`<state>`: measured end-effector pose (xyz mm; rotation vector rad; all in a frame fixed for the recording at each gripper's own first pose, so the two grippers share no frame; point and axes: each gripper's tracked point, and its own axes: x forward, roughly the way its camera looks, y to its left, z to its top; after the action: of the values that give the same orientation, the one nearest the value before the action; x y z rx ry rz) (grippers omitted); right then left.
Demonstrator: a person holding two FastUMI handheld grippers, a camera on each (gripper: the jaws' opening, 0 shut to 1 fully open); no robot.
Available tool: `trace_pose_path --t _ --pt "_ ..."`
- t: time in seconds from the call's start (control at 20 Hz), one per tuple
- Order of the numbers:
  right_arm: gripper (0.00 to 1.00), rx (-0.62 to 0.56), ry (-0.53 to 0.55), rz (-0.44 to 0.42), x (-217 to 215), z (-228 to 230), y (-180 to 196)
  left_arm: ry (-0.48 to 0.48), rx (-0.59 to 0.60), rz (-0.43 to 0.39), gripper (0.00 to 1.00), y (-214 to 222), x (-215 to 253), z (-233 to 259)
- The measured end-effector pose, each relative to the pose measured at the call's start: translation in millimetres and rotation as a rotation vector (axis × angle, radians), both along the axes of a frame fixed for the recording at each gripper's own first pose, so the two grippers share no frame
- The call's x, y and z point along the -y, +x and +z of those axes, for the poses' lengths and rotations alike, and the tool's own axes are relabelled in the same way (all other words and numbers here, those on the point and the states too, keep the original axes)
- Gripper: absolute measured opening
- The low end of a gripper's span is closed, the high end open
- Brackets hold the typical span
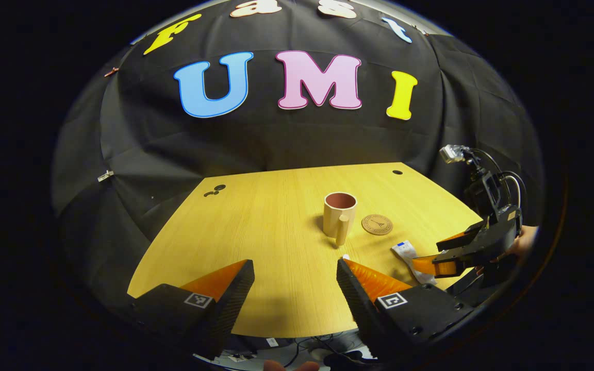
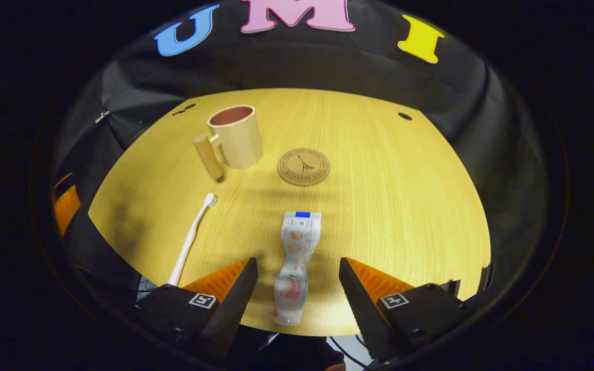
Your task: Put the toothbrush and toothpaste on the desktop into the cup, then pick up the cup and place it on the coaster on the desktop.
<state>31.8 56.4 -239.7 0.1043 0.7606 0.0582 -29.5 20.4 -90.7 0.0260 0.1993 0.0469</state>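
Note:
A beige cup (image 2: 235, 135) with a thick handle and a reddish inside stands upright on the wooden desktop (image 2: 390, 196); the left gripper view has the cup (image 1: 339, 213) mid-table. Just right of it lies a round brown coaster (image 2: 303, 166) (image 1: 377, 224). A white toothbrush (image 2: 191, 239) lies at the front left. The white toothpaste tube (image 2: 295, 263) lies lengthwise between the fingers of my open right gripper (image 2: 297, 268), which hangs over it without touching. My left gripper (image 1: 294, 270) is open over the near table edge, holding nothing. It sees the right gripper (image 1: 444, 255) over the tube (image 1: 409, 257).
Small dark holes (image 1: 397, 172) (image 1: 214, 190) mark the far part of the desktop. Black cloth walls close in the table behind and at both sides. Cables lie below the near edge (image 1: 302, 353).

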Motion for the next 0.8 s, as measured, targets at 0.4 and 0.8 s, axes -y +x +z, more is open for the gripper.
trace_pose_path --t 0.4,0.8 --pt "0.81 -0.119 -0.023 -0.005 -3.5 -24.9 24.1 -0.011 -0.039 0.025 1.0 4.5 -3.3 -13.9" --pt "0.45 -0.211 0.023 -0.015 -11.3 -37.7 29.7 -0.021 -0.064 0.05 0.99 14.6 -1.4 -20.7"
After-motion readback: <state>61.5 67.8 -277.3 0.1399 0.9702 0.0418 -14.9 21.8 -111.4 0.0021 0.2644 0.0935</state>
